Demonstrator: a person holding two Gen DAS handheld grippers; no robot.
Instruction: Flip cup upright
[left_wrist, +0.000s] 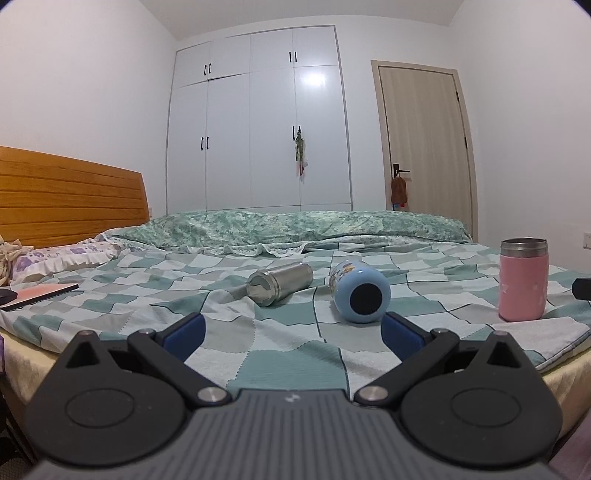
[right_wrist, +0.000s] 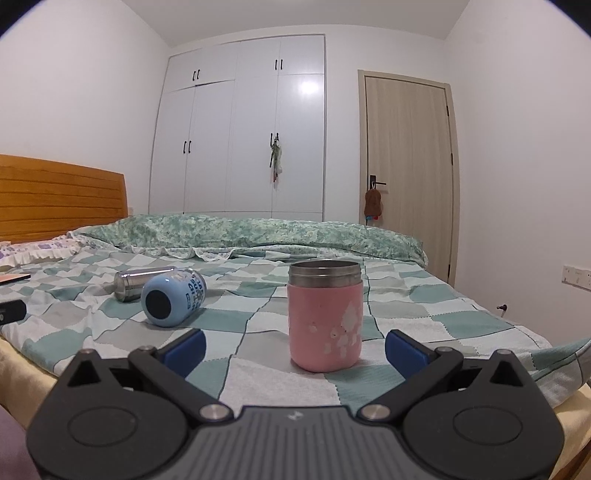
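Both the left tongs (left_wrist: 291, 332) and right tongs (right_wrist: 295, 349) hang spread wide with nothing between them, at the near edge of the bed (left_wrist: 295, 362). The blue cup (left_wrist: 360, 291) lies on its side mid-bed, base toward us, just right of a toppled steel cup (left_wrist: 279, 283); the pink cup (right_wrist: 325, 314) already stands. I'd worry the soft, rumpled checked quilt lets a round cup roll away, or tip again once stood. White wardrobe (left_wrist: 258, 122) and door (left_wrist: 424, 140) behind.

The light-blue cylindrical cup (right_wrist: 171, 297) lying on its side carries dark-blue printed lettering around its wall, but the letters are too small and curved to read. Nothing else bears legible text.
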